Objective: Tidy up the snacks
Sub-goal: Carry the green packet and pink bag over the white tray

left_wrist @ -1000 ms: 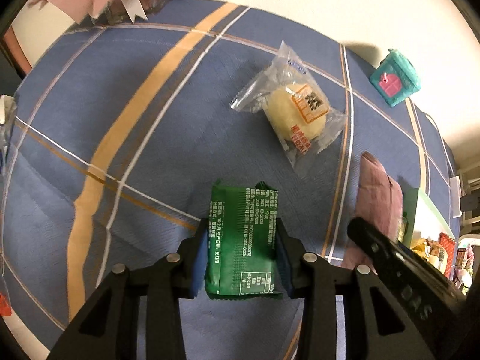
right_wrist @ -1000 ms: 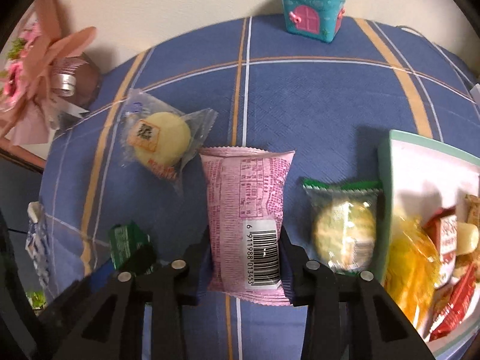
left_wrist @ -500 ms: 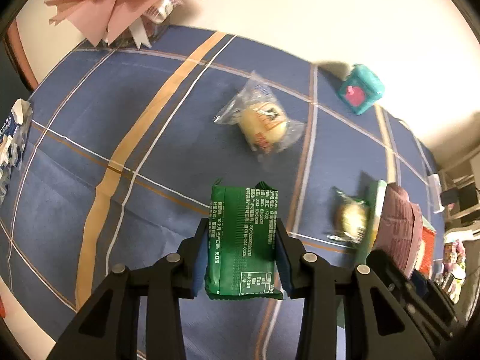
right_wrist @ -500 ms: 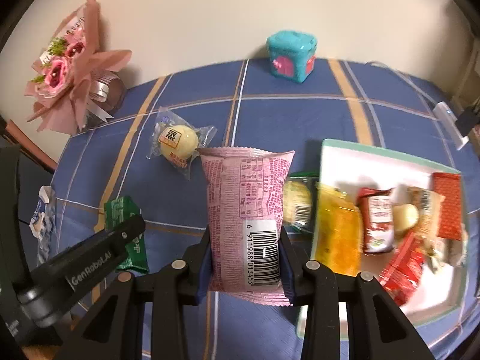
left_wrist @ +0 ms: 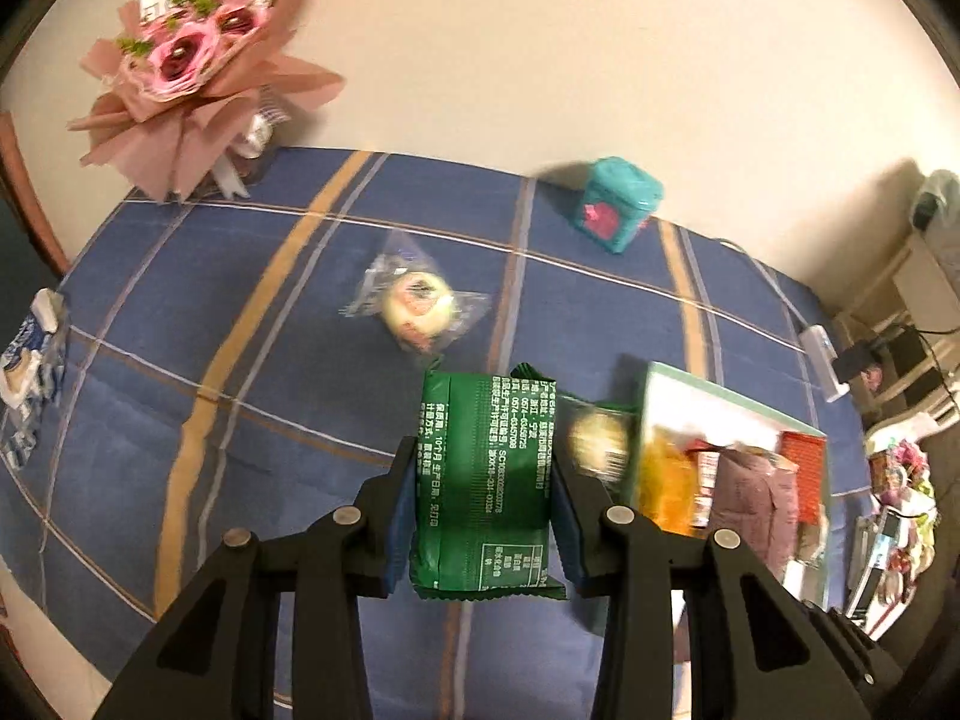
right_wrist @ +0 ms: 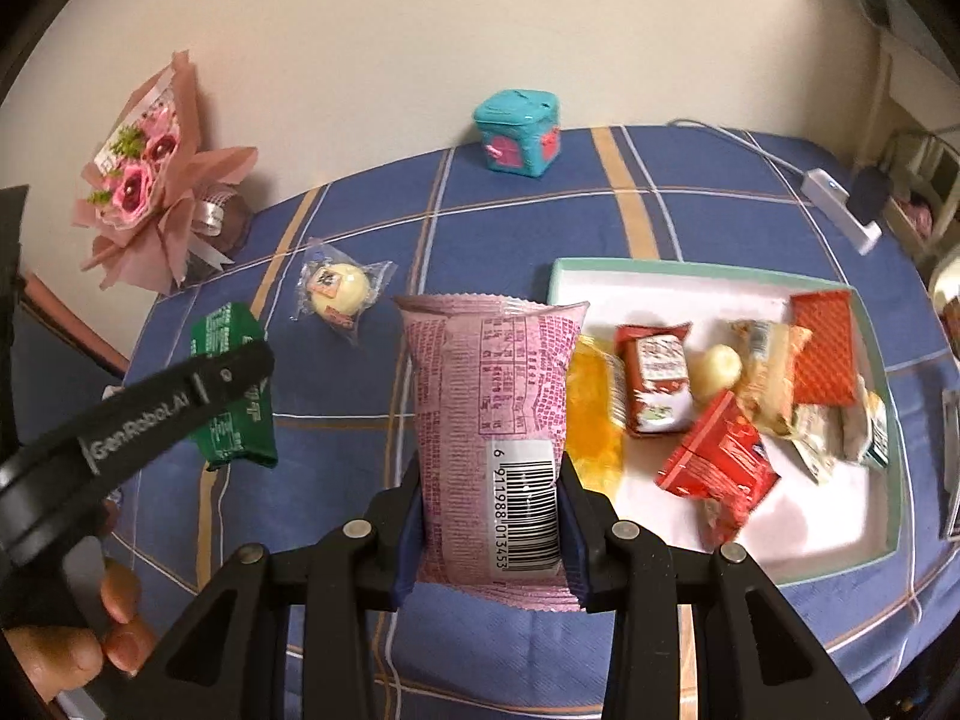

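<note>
Left wrist: left gripper (left_wrist: pixel 485 495) clamped on green packet (left_wrist: pixel 487 480), now lifted clear of the cloth, tray (left_wrist: pixel 735 408) newly in sight; right wrist: right gripper (right_wrist: pixel 489 516) clamped on pink packet (right_wrist: pixel 489 414), raised beside tray (right_wrist: pixel 708 285); ready for dropping in.

My left cam rides high, looking down along my tongs at the blue tablecloth (left_wrist: pixel 180 360), right cam similar from further right, over the tray (right_wrist: pixel 864 552), both catch the teal box (left_wrist: pixel 621 204) (right_wrist: pixel 519 132) and bouquet (left_wrist: pixel 186 66) (right_wrist: pixel 144 180) by the wall.
</note>
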Motion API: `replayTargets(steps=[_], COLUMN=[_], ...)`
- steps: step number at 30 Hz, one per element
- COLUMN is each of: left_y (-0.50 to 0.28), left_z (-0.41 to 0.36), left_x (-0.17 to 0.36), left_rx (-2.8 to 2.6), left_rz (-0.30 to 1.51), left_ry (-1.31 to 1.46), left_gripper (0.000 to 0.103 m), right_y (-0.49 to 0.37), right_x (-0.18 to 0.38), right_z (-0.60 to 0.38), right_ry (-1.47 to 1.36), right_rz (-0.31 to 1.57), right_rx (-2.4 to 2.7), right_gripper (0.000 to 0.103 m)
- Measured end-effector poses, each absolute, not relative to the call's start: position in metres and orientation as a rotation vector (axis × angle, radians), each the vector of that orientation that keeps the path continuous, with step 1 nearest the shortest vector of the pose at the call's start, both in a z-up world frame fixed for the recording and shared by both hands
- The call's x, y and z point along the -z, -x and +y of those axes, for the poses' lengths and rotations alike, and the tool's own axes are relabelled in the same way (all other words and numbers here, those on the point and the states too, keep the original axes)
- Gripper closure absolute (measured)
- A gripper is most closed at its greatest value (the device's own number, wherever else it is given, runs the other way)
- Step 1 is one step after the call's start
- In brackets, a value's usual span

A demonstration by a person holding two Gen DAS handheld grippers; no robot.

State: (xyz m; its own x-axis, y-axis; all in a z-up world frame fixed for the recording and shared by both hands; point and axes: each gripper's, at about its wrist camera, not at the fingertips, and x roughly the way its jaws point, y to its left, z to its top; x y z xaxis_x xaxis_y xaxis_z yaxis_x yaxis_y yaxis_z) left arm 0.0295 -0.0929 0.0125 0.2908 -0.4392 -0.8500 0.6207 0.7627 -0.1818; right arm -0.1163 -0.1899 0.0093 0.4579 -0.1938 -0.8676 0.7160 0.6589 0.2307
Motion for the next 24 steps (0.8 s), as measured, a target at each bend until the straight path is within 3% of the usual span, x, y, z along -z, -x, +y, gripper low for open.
replayTargets(steps=[24], left_y=[0.092], left_z=[-0.192], left_x=[0.009], left_rx=[0.966], left_rz=[1.119], left_ry=[-0.43], left_gripper=[0.061], right_y=[0.244], right_x=[-0.005], right_z=[-0.292], right_ry=[-0.881], right_rz=[0.829], right_rx=[0.898], right_gripper=[0.063])
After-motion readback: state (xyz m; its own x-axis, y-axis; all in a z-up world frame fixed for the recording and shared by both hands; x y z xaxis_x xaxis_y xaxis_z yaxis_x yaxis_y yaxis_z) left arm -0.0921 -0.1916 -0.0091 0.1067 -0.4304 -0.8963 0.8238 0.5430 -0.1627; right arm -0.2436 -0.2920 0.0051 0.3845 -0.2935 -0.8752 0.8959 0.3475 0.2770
